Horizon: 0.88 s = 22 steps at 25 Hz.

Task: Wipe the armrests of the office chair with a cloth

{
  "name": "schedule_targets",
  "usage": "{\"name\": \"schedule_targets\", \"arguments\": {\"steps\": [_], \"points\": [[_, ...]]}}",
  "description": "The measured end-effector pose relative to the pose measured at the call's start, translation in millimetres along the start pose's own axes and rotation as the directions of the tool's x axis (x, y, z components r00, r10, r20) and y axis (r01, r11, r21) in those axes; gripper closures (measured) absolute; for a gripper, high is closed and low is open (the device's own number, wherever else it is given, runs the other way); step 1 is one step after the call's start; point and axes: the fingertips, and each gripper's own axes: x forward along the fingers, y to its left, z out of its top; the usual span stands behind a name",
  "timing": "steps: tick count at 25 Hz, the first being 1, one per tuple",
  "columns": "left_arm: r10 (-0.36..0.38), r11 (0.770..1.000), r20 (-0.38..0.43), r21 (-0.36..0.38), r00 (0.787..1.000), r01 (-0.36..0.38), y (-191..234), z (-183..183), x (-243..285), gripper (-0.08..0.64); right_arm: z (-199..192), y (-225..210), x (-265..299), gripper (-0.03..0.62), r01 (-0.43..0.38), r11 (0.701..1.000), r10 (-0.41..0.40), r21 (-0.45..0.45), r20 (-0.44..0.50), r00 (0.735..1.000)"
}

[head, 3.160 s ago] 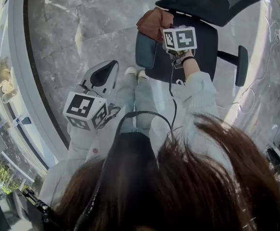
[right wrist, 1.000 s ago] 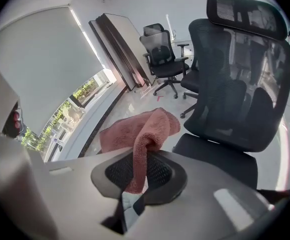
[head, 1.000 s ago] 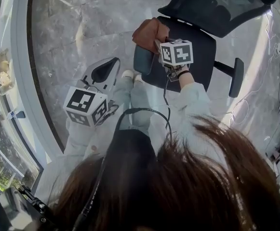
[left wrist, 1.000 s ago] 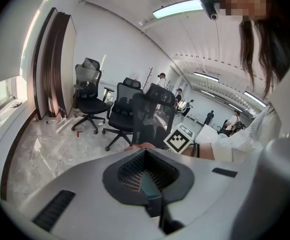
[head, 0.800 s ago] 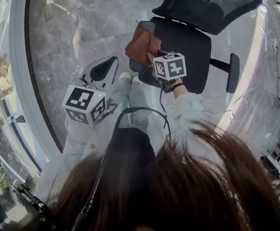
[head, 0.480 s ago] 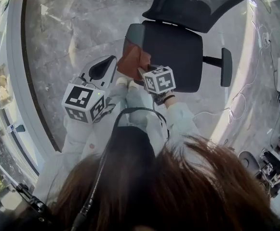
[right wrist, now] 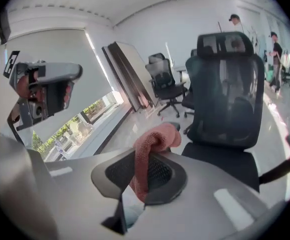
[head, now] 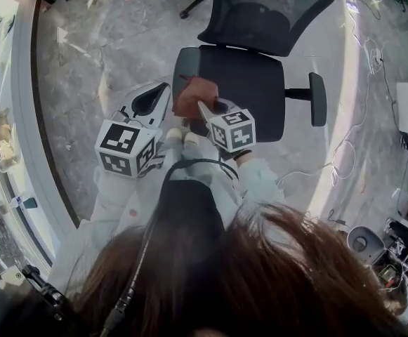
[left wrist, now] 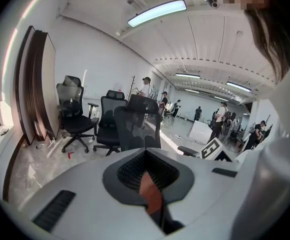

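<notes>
Just beyond my right gripper [head: 205,109], clamped on the cloth [head: 193,95], the left armrest [head: 185,60] runs near to far; the right armrest [head: 318,98] sits well apart. Meanwhile my left gripper [head: 165,93] hangs closed, empty.

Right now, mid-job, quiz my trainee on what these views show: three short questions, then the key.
1. True or false: the left gripper has its jaws wide apart.
2. What holds the reddish-brown terry cloth? A the right gripper; B the left gripper; C neither.
3. Fill in: in the head view the cloth hangs by the black mesh-backed office chair, at its picture-left ___.
Key: 1 false, they are shut. 2 A. 3 armrest.
</notes>
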Motion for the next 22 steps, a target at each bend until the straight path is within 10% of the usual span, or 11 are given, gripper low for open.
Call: {"name": "schedule_targets", "arguments": {"steps": [7,15,22], "points": [[-0.068,0.997,0.106,0.029,0.992,0.066,-25,52,-8,0.557,139,22,-101,0.557,0.103,0.985,-0.040,-0.140,0.390,0.920],[-0.227,0.968,0.181,-0.068,0.957,0.242,-56,70,-7,0.557,204,36,-201,0.557,0.072,0.993,0.003,-0.098,0.605,0.796],[-0.475,0.785,0.310,-0.274,0.824,0.556,-99,76,-17,0.555,209,64,-239,0.557,-0.114,0.988,0.153,-0.101,0.655,0.740]]}}
